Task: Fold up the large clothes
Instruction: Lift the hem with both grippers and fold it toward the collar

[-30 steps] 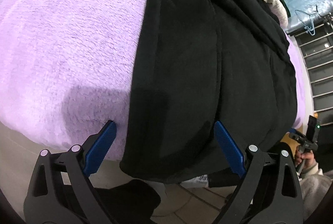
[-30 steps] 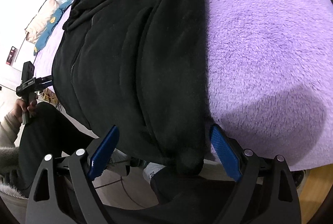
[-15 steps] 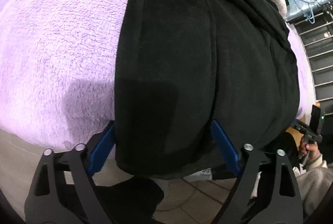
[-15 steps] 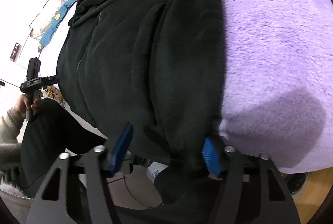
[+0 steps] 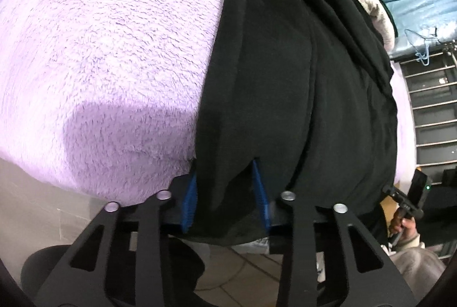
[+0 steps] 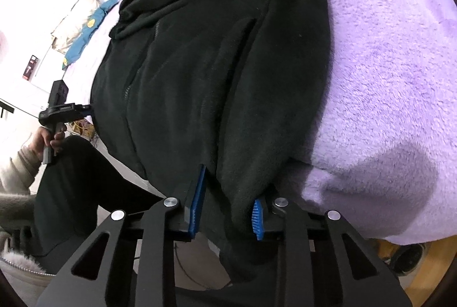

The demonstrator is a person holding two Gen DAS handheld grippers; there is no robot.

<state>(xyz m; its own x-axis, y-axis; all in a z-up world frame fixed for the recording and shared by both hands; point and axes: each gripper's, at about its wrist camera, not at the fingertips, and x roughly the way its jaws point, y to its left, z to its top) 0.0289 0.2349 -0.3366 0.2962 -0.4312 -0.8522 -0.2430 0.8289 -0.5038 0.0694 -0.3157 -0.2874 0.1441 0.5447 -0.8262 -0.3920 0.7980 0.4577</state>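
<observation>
A large black fleece jacket (image 5: 300, 73) lies on a lilac fluffy blanket (image 5: 108, 44), its hem hanging over the bed's near edge. My left gripper (image 5: 225, 190) is shut on the hem at the jacket's left corner; fabric bunches between the blue pads. In the right wrist view the same jacket (image 6: 217, 56) shows its zip and pocket. My right gripper (image 6: 228, 201) is shut on the hem at the jacket's right corner, beside the blanket (image 6: 394, 73). Each view shows the other gripper at the far edge, held in a hand.
Pillows and coloured bedding (image 6: 82, 21) lie beyond the jacket's collar. A metal rack (image 5: 431, 107) with a blue hanger (image 5: 422, 47) stands to the right of the bed. Tiled floor (image 5: 237, 272) and my dark trousers (image 6: 71, 178) are below the bed's edge.
Both grippers have closed from wide open onto the jacket's hem. Both have moved in to the bed's edge, each pinching a fold of black fleece.
</observation>
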